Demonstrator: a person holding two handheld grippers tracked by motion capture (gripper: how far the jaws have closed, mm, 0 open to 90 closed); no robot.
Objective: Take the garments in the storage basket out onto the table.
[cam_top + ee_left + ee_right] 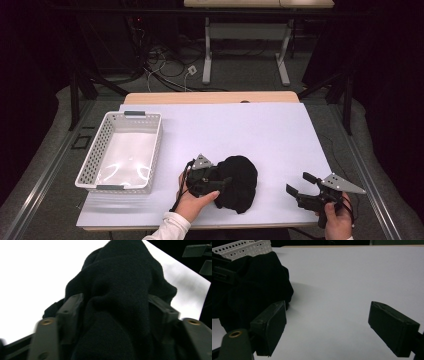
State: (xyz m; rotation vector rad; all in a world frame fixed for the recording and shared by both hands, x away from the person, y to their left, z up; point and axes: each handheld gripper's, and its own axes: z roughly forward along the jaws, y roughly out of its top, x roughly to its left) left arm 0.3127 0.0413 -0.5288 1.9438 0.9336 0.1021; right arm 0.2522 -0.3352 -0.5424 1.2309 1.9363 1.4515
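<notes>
A crumpled black cloth (241, 175) lies on the white table sheet (250, 125) near the front edge. My left gripper (225, 183) is pushed into its left side. In the left gripper view the jaws press on a thick fold of the cloth (120, 285) bunched between them, with my left gripper (116, 300) shut on it. My right gripper (297, 182) stands open to the right of the cloth, apart from it. In the right gripper view my right gripper (327, 315) has only bare sheet between its jaws, and the cloth (257, 285) lies off to the left.
A white perforated basket (155, 145) stands at the left of the sheet, and its rim (244, 247) shows behind the cloth. Bare sheet stretches across the back and right. Past the table's wooden far edge (210, 97) are desk legs and cables on the floor.
</notes>
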